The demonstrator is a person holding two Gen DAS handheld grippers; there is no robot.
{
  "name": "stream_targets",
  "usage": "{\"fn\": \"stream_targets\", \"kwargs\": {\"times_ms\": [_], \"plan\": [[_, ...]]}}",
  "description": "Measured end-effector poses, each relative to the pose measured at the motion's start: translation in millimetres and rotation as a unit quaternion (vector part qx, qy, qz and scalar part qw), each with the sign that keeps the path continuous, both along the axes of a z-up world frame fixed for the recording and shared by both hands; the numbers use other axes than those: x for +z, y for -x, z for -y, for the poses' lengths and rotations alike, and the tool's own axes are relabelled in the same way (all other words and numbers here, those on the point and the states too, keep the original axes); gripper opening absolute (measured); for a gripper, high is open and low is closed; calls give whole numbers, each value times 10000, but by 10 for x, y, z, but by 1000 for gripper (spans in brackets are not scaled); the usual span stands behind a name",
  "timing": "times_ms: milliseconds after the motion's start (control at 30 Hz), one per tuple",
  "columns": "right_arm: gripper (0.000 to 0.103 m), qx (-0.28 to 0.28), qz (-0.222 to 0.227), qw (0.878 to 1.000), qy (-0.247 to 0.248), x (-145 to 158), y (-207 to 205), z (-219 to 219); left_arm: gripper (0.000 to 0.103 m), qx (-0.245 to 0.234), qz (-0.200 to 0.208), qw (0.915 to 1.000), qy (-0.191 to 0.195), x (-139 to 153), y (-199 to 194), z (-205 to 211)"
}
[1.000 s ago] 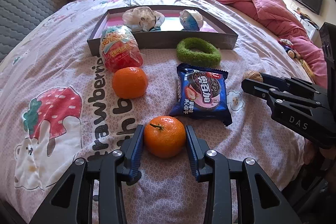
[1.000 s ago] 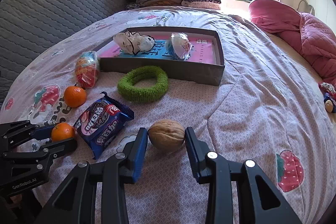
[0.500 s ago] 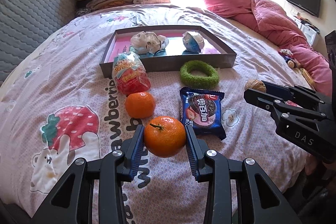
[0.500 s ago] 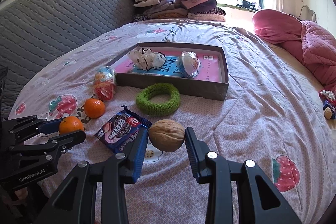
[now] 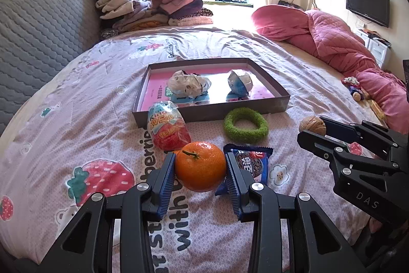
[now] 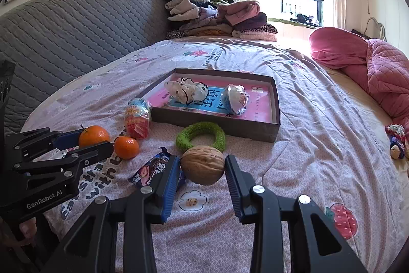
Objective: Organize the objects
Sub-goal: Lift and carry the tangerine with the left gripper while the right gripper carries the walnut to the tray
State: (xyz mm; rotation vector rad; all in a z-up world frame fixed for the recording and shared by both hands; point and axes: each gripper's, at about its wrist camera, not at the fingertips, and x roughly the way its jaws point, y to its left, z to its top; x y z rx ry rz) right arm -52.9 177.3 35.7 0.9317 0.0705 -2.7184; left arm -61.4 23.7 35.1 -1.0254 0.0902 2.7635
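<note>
Gripping tangerine (image 5: 200, 166), walnut (image 6: 202, 165); tray (image 6: 214, 124) rim beyond.

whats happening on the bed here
A person is tidying loose items off a bedspread with a handheld gripper in each hand. The left gripper is clamped on an orange and holds it clear of the bed; the right gripper is clamped on a walnut, also raised. A shallow box ahead already holds two wrapped items. A second orange, a cookie packet, a green ring and a snack bag lie in front of the box.
</note>
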Motion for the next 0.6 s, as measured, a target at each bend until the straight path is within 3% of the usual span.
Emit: {"fn": "stream_targets", "kwargs": {"times_ms": [600], "plan": [[37,-61,-261,9996,-124,281,257,-3,39,70,-116,9998,-138,321,455,12]]}}
